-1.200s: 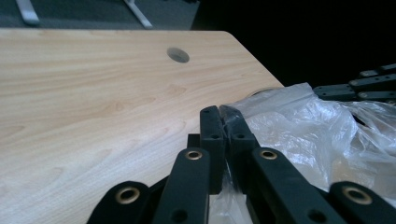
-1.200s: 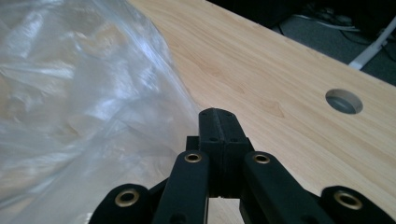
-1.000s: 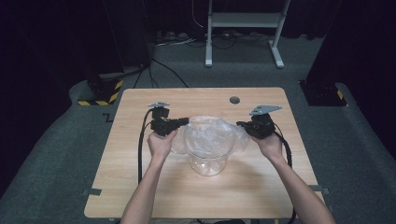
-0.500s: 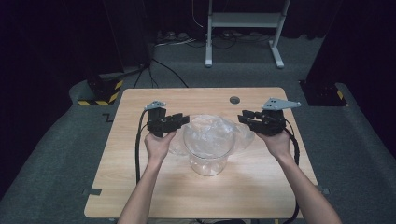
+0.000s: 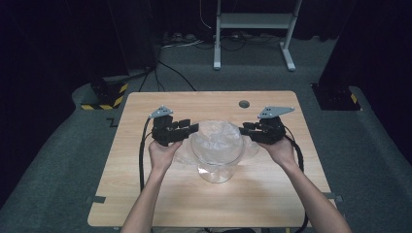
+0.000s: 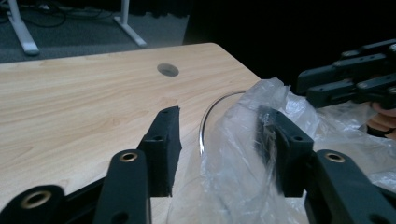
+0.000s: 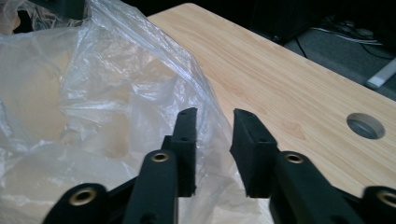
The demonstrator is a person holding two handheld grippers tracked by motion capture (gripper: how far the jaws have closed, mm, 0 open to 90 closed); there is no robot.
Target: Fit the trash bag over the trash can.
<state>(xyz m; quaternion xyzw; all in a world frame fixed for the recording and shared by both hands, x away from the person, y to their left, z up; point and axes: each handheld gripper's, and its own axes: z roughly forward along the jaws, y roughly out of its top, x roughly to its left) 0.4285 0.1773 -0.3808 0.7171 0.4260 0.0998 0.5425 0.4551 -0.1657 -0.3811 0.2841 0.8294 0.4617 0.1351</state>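
A clear glass footed bowl [image 5: 217, 158] stands mid-table with a clear plastic bag [image 5: 219, 136] set in it. My left gripper [image 5: 194, 128] is at the bowl's left side. Its jaws have just been opening, and the bag's edge [image 6: 243, 140] and the glass rim [image 6: 203, 122] sit between them unpressed; the film drapes one pad. My right gripper [image 5: 244, 128] is at the bowl's right side. In the right gripper view its jaws [image 7: 215, 113] have just been closing, with a gap left. The bag [image 7: 107, 93] lies along the left pad, ungripped.
The wooden table [image 5: 194, 204] has a round hole [image 5: 244, 104] near its far edge. A white metal stand [image 5: 252, 24] is on the floor behind. A black box with yellow-black tape [image 5: 104, 94] sits at the table's far left corner.
Both grippers have lifted a little beside the bowl. The right one drifted out to the right and has come back toward the bag. The bowl has stayed put.
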